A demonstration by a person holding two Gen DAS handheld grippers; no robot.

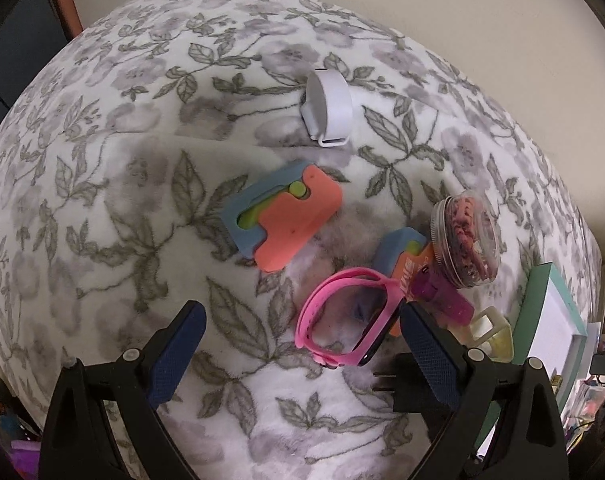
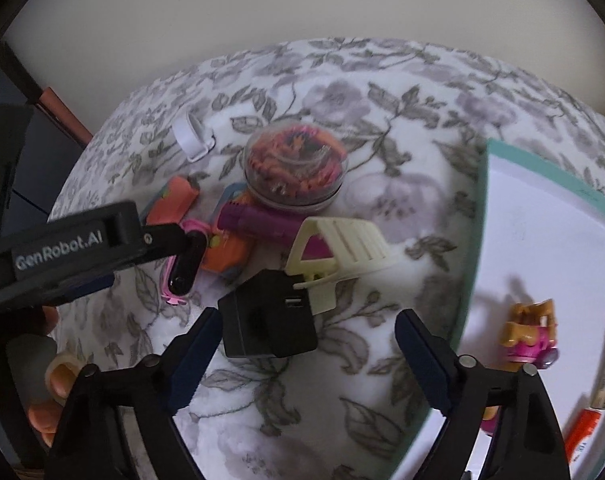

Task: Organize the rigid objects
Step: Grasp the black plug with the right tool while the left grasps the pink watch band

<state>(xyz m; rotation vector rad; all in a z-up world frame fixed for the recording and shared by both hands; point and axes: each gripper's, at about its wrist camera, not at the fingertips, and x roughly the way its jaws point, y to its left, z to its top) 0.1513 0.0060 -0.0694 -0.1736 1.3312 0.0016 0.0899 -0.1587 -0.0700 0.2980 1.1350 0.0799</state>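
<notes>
surface: a plush floral blanket (image 1: 142, 208) in grey and white covers what looks like a bed or cushion; i cannot tell which.
destination: a shallow white tray with a teal rim (image 2: 482, 216) lies at the right edge of the blanket.
already in the tray: a small pink and tan toy figure (image 2: 528, 338), plus a ruler-like strip and an orange item at the far right, both too cut off to name.
left on the blanket: a white strap loop (image 1: 328, 108), a blue and coral plastic block toy (image 1: 282, 216), a second one like it (image 1: 400, 254), a clear round jar of pink and dark bits (image 1: 464, 240), a purple cylinder (image 2: 254, 222), a cream slatted plastic clip (image 2: 338, 252), a black plug adapter (image 2: 268, 320), a pink strapped watch (image 1: 342, 316).
left gripper (image 1: 302, 328): jaws spread wide, holding nothing, one finger just beside the watch.
right gripper (image 2: 306, 340): jaws released, empty, the adapter near its left finger.
progress: early, judging by the count; most pieces are outside the tray.
likely next: the watch or the adapter, being closest.
</notes>
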